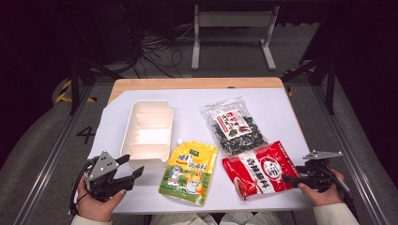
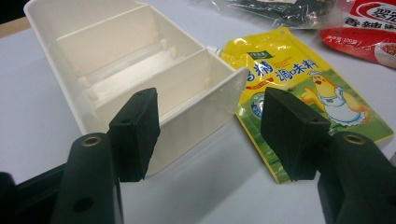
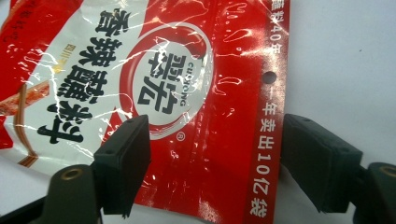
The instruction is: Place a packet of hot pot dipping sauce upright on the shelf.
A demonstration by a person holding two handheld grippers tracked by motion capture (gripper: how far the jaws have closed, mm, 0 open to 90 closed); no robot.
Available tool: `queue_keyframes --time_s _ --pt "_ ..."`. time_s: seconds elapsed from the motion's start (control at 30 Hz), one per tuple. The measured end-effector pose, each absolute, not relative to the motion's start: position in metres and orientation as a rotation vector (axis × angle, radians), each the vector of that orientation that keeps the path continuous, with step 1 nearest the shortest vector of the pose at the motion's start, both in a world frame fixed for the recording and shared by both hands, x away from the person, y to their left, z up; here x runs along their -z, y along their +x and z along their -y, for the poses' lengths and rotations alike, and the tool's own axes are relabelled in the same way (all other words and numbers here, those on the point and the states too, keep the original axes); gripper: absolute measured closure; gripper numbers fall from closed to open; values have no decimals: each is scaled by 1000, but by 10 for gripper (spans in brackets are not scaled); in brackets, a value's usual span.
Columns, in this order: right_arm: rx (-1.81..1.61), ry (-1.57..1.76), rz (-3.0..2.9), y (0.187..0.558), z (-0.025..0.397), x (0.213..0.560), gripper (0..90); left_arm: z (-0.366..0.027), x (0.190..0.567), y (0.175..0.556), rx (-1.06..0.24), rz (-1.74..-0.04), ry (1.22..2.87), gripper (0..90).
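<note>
A white divided tray (image 1: 148, 131) lies at the table's left. Right of it lie a yellow spouted pouch (image 1: 189, 171), a red sauce packet (image 1: 260, 168) and, farther back, a clear bag of dark dried food (image 1: 233, 124). My left gripper (image 1: 131, 166) stands open at the tray's near corner. In the left gripper view that corner of the tray (image 2: 140, 60) sits between the jaws of the gripper (image 2: 212, 126), with the pouch (image 2: 299, 88) to the right. My right gripper (image 1: 293, 173) is open at the red packet's right end. Its jaws (image 3: 219, 158) straddle the edge of the packet (image 3: 187, 93).
A white sheet (image 1: 277, 103) covers the wooden table (image 1: 187, 83). Bare sheet lies behind the tray and along the front edge. A white table frame (image 1: 232, 28) and cables stand on the floor beyond. The red packet (image 2: 369, 28) and clear bag (image 2: 280, 7) reach the left gripper view's top.
</note>
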State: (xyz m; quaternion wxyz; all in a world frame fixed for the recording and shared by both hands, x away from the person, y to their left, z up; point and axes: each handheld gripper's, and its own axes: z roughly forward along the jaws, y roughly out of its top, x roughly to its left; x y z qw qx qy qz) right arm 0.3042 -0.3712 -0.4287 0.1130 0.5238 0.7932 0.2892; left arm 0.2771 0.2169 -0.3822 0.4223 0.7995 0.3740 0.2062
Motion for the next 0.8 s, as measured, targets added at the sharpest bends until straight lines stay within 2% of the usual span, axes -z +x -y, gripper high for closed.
queue_keyframes --time_s 0.5,0.6,0.7,0.8 --pt "-646 1458 -2341 303 350 437 184 -215 384 279 -503 -939 2009 375" --pt "-625 1464 -2336 303 346 437 213 -214 384 280 -500 -933 2011 376" --pt "-633 1459 -2351 302 345 436 290 -213 384 281 -499 -928 2014 376" --pt "-628 1440 -2367 300 340 434 417 -211 383 281 -495 -922 2019 376"
